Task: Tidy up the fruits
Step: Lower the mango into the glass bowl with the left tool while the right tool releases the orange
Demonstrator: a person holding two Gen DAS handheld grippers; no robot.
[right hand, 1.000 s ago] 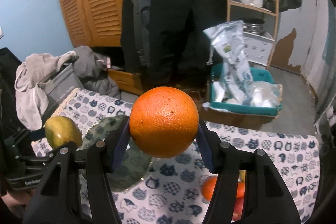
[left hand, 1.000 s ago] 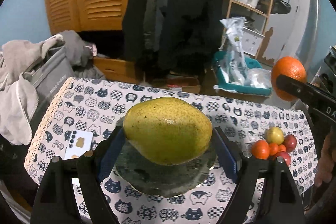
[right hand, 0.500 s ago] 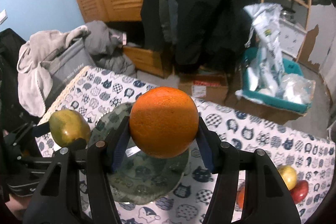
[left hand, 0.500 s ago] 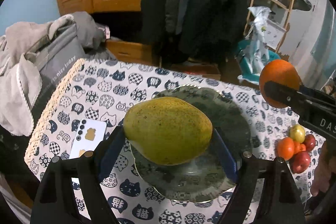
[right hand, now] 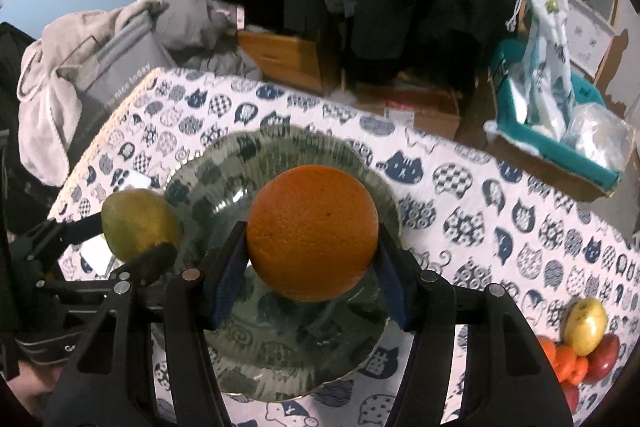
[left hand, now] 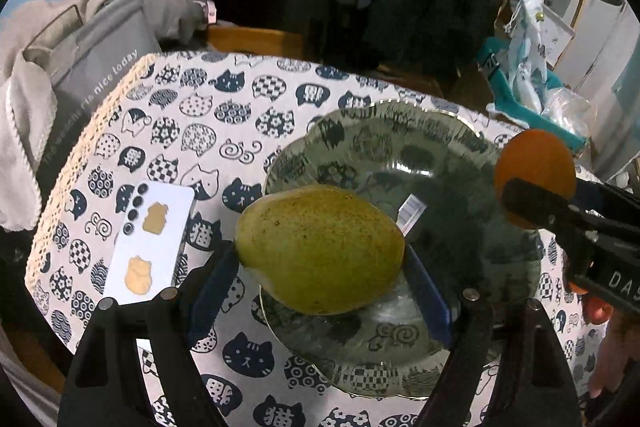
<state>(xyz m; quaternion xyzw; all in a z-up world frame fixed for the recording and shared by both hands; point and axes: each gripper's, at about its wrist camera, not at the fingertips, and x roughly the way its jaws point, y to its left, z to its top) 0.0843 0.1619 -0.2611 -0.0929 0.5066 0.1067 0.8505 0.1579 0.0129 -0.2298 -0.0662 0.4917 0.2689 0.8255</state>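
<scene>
My left gripper [left hand: 320, 267] is shut on a green mango [left hand: 320, 247], held over the left rim of a clear glass plate [left hand: 400, 147] on the cat-print tablecloth. My right gripper [right hand: 312, 259] is shut on an orange [right hand: 312, 231] above the middle of the same plate [right hand: 224, 179]. In the left wrist view the orange [left hand: 536, 167] and the right gripper's black finger show at the right. The right wrist view shows the mango [right hand: 136, 223] at the left, with the left gripper clamped on it.
A white phone [left hand: 152, 239] lies left of the plate. A pile of small fruits [right hand: 580, 343] sits at the table's right side. Grey clothes and a bag [left hand: 80, 59] crowd the left edge; a teal box [right hand: 560, 131] stands on the floor beyond.
Both grippers have come down and tilted toward the plate, each with its fruit still clamped. The plate now fills more of both views.
</scene>
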